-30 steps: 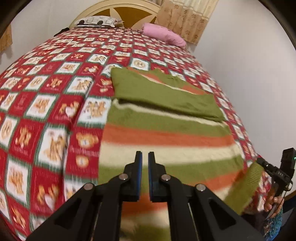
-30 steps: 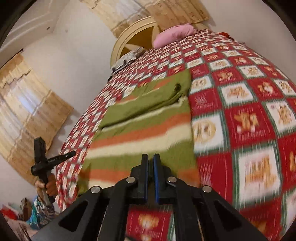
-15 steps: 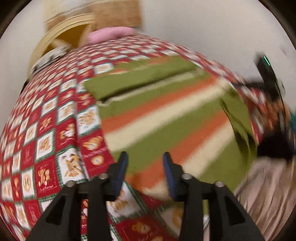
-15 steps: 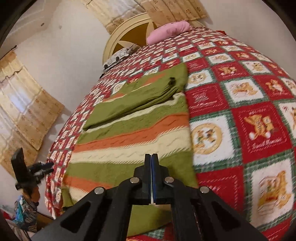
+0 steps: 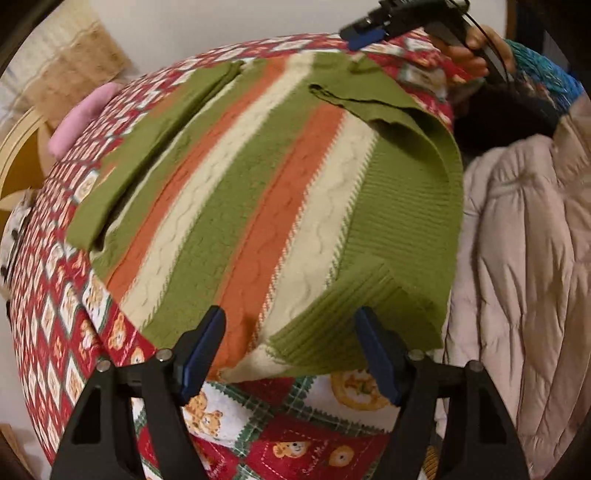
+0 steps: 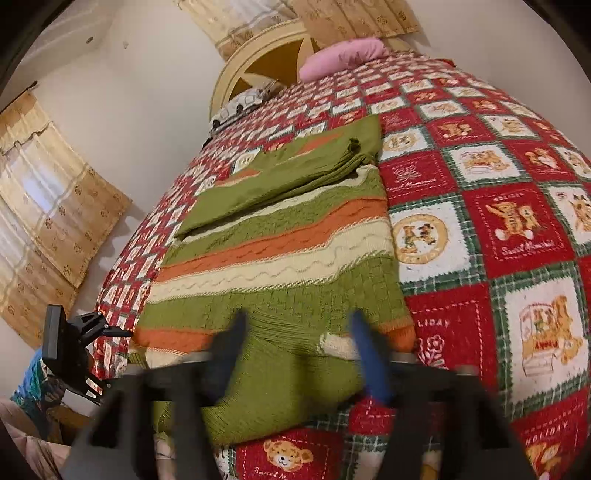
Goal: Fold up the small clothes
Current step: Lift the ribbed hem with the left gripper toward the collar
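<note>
A small knit sweater (image 5: 258,192) striped green, orange and cream lies flat on the bed, its green sleeves folded across the top. It also shows in the right wrist view (image 6: 280,258). My left gripper (image 5: 290,350) is open, its jaws either side of the sweater's ribbed green hem corner (image 5: 362,317). My right gripper (image 6: 295,350) is open over the other hem corner (image 6: 288,373), blurred by motion. The right gripper (image 5: 373,29) also appears in the left wrist view at the top right.
The bed is covered by a red, white and green teddy-bear quilt (image 6: 498,229). A pink pillow (image 6: 343,55) and a headboard (image 6: 258,55) lie at the far end. A pink puffy jacket (image 5: 517,258) is at the right. Curtains (image 6: 48,206) hang at the left.
Both grippers went from shut to open. The left one swung round to the sweater's hem corner. The right one moved down close over the other hem corner.
</note>
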`<state>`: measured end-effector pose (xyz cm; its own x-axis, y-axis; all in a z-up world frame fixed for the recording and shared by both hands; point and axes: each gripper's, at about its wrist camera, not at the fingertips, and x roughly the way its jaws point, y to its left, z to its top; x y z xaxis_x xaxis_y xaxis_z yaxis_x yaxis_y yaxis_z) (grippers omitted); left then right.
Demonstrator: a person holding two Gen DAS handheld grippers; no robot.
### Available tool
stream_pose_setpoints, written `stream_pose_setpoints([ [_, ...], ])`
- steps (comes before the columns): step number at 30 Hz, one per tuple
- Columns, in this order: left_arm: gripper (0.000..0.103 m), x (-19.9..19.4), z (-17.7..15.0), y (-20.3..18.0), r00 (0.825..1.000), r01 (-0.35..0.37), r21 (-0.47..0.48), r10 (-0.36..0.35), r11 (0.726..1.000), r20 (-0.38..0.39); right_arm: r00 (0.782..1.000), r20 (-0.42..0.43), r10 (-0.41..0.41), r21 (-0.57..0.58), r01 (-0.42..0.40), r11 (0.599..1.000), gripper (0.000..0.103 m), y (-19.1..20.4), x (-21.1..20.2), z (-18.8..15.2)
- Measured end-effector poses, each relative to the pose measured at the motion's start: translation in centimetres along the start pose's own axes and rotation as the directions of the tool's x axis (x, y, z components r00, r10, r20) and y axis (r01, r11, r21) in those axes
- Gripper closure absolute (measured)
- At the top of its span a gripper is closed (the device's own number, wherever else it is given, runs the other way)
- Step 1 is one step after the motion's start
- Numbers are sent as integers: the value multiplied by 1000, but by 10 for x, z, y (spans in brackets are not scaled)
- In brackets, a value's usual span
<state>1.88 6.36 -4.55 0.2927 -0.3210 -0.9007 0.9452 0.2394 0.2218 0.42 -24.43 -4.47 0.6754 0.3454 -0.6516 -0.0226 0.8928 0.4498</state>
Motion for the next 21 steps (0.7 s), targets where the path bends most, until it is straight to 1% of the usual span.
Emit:
stream_pose_setpoints([
  [3,28,1,0,-3,999,30,40,-29,999,-20,1000,-1,-4,-5,4,1000,38,3,-3,-2],
  [7,28,-5,-4,-19,996,92,137,-93,986,-3,1000,-5,-5,-15,5,1000,38,6,-2,-2],
  [8,28,-3,-3,-23,996,91,158,-92,983,-1,1000,-6,-11,-20,11,1000,38,6,-1,-1],
  [9,28,1,-3,-27,997,75,183,-75,980,-8,1000,-7,-15,-19,15,1000,38,6,0,-1],
  [10,28,9,-3,-31,998,62,208,-57,976,-31,1000,-7,-16,-16,16,1000,38,7,1,0],
  [11,28,14,-3,-33,997,71,216,-63,974,-44,1000,-8,-15,-13,15,1000,38,7,2,1],
  [12,31,13,-3,-33,995,96,207,-91,974,-31,1000,-7,-16,-14,16,1000,38,7,1,1],
  [13,44,11,-2,-32,991,132,188,-132,973,-13,1000,-6,-18,-19,18,1000,38,8,0,2],
  [14,60,10,-2,-32,986,169,170,-168,971,-15,1000,-5,-22,-30,22,999,38,9,-1,2],
  [15,66,9,-4,-33,978,209,150,-209,966,-16,999,-3,-35,-54,35,998,38,10,-4,3],
  [16,76,6,-7,-36,977,211,152,-212,966,-8,999,-2,-48,-80,48,996,38,12,-6,5],
  [17,81,4,-10,-40,979,199,160,-203,967,7,998,-3,-61,-106,60,993,38,14,-7,6],
  [18,83,1,-14,-41,981,187,157,-192,970,20,997,-5,-76,-140,75,987,38,16,-8,8],
  [20,90,-4,-18,-38,980,184,79,-189,980,56,994,-12,-106,-214,101,972,38,20,-10,13],
  [21,91,-8,-18,-28,979,182,20,-183,983,95,993,-17,-119,-252,111,961,38,22,-9,16],
])
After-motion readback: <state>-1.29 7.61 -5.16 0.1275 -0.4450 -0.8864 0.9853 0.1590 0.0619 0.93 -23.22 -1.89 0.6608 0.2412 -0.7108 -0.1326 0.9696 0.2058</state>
